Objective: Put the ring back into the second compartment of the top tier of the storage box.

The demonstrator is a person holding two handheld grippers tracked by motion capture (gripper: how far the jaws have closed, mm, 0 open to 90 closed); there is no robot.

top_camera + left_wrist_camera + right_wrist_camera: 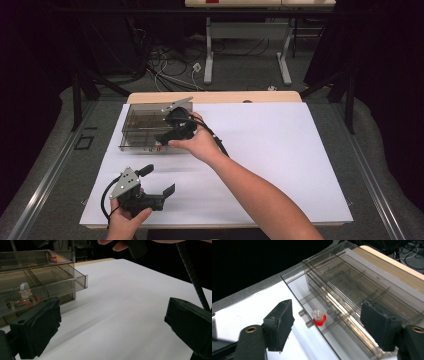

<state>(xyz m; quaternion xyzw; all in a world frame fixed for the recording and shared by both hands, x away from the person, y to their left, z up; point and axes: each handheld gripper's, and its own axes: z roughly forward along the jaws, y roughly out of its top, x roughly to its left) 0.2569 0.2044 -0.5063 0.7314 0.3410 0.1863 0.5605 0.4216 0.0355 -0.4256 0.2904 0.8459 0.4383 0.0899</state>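
Observation:
A smoky clear plastic drawer box (142, 125) stands at the table's back left. In a pulled-out drawer (294, 290) lies a small red-and-clear piece (319, 318) beside two short metal cylinders (305, 318). My right gripper (327, 325) hovers over that drawer with its jaws open; the piece lies below the gap, untouched. From above, the right gripper (165, 136) sits at the box's front right corner. My left gripper (160, 180) rests near the table's front left, open and empty. The left gripper (112, 322) faces bare white table, with the box (37, 272) at its left.
White paper (280, 150) covers the tabletop, with a wooden edge (215, 96) at the back. The right forearm (260, 200) crosses from bottom centre toward the box. Cables and table legs (210, 60) lie on the floor beyond.

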